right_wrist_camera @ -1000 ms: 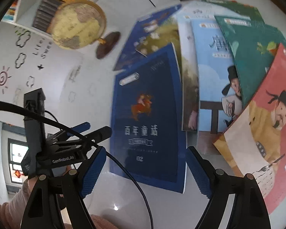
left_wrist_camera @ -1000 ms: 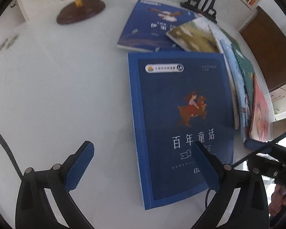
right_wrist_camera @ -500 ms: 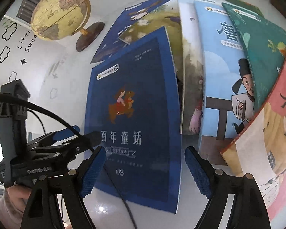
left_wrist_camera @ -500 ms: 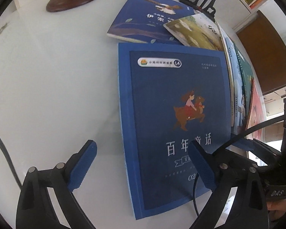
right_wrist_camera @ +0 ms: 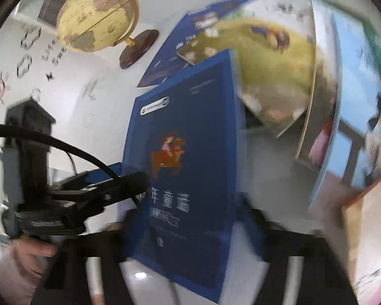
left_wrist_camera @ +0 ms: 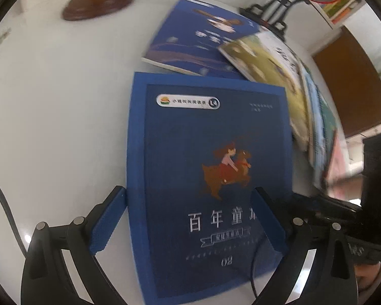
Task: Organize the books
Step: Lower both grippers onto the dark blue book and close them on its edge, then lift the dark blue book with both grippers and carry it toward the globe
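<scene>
So the dark blue storybook (left_wrist_camera: 205, 178) with the girl riding a deer on the cover is lying on the white table (left_wrist_camera: 58, 117), nearest of all the books. The left gripper (left_wrist_camera: 188, 218) sits over its lower half with the jaws spread wide: the left pad is just off the book's left edge, the other is over the cover near the title, and neither looks to be squeezing anything.

The right gripper (right_wrist_camera: 190, 231) is a blurry mess in its own view. Its jaws are closing with the bottom of the blue book between them, but I can't tell if the pads are actually biting yet.

Behind the blue book there's another blue book (left_wrist_camera: 205, 38), with a yellow-green picture book (left_wrist_camera: 264, 63) overlapping it. More books fan off to the right: a light blue one (right_wrist_camera: 353, 117) and a reddish one (right_wrist_camera: 373, 241) at the edge. A globe (right_wrist_camera: 96, 17) on a dark wooden base stands at the far left of the table.
</scene>
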Tool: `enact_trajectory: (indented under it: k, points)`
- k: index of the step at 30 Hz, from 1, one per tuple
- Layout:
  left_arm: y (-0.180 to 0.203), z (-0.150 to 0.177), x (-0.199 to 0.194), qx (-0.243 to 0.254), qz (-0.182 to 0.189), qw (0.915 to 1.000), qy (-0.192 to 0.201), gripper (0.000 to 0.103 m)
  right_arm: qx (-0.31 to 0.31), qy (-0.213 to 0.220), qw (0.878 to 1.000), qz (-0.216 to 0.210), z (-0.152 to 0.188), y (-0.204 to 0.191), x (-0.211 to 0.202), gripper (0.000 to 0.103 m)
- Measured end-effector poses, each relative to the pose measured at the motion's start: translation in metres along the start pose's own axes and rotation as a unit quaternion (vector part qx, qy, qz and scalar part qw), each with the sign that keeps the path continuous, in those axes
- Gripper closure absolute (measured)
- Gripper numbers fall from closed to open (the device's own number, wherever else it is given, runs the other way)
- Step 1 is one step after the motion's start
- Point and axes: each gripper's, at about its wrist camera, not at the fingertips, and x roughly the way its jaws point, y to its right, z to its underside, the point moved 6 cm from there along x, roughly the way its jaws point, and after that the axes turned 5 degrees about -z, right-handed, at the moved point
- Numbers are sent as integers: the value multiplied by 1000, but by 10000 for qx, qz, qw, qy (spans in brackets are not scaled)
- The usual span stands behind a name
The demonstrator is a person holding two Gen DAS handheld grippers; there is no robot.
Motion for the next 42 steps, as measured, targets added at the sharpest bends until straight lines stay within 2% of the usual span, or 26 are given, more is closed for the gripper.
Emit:
enact_trajectory:
  k: [1, 2, 3, 4, 7, 9, 10, 13, 17, 20, 23, 25, 26, 29, 30, 31, 34, 38, 42]
  points:
    - [-4, -1, -2, -70, 8, 10000, 18, 17, 36, 7, 10000, 51, 0, 2, 0, 83]
    - [-9, -1, -4, -183, -16, 9998, 40, 33, 12, 79, 10000, 41, 1, 4, -3, 86]
    - [-15, -1, -7, -334, -2, 9994, 40, 38, -32, 109, 9999, 3, 2, 3, -5, 87]
    - [-23, -1, -9, -571, 165, 9982, 28, 45, -82, 134, 9999, -31, 3, 2, -8, 88]
    - [-35, 1, -10, -972, 549, 9938, -8, 54, -155, 188, 9997, 3, 3, 1, -13, 89]
    - [-34, 2, -16, -1014, 669, 9926, 86, 56, -152, 183, 9997, 97, 2, 4, -12, 89]
    - [-28, -1, -16, -987, 661, 9929, 111, 59, -114, 184, 9997, 97, 2, 5, -12, 89]
    - [-27, 1, -25, -909, 448, 9947, 156, 80, -74, 221, 9997, 119, 2, 7, -14, 89]
    - [-31, 1, -28, -1232, 892, 9883, 131, 82, 46, 278, 9995, 131, 2, 11, -19, 89]
    - [-27, 0, -38, -1277, 1196, 9843, 217, 82, 16, 276, 9994, 210, 3, 12, -22, 89]
    - [-25, 2, -33, -1531, 1406, 9781, 77, 82, 80, 300, 9992, 243, 2, 14, -22, 88]
    - [-23, 4, -31, -1443, 1191, 9823, 71, 84, 168, 314, 9991, 244, 3, 18, -20, 87]
    - [-21, 4, -31, -1353, 1037, 9853, 75, 89, 202, 317, 9990, 237, 3, 19, -20, 87]
    - [-14, 4, -30, -924, 461, 9947, 18, 92, 230, 344, 9989, 215, 4, 18, -23, 87]
    - [-13, 3, -29, -884, 400, 9953, 10, 92, 191, 349, 9989, 233, 4, 17, -24, 87]
    - [-13, 3, -28, -892, 375, 9953, -6, 92, 145, 361, 9990, 235, 4, 15, -25, 87]
    - [-11, 4, -33, -947, 630, 9935, 46, 92, 127, 437, 9988, 164, 4, 14, -30, 91]
    - [3, 2, -45, -610, 482, 9967, 231, 92, -283, 532, 9970, 485, 5, -1, -37, 95]
    - [2, -5, -59, -535, 419, 9968, 411, 92, -442, 638, 9961, 422, 3, -18, -44, 97]
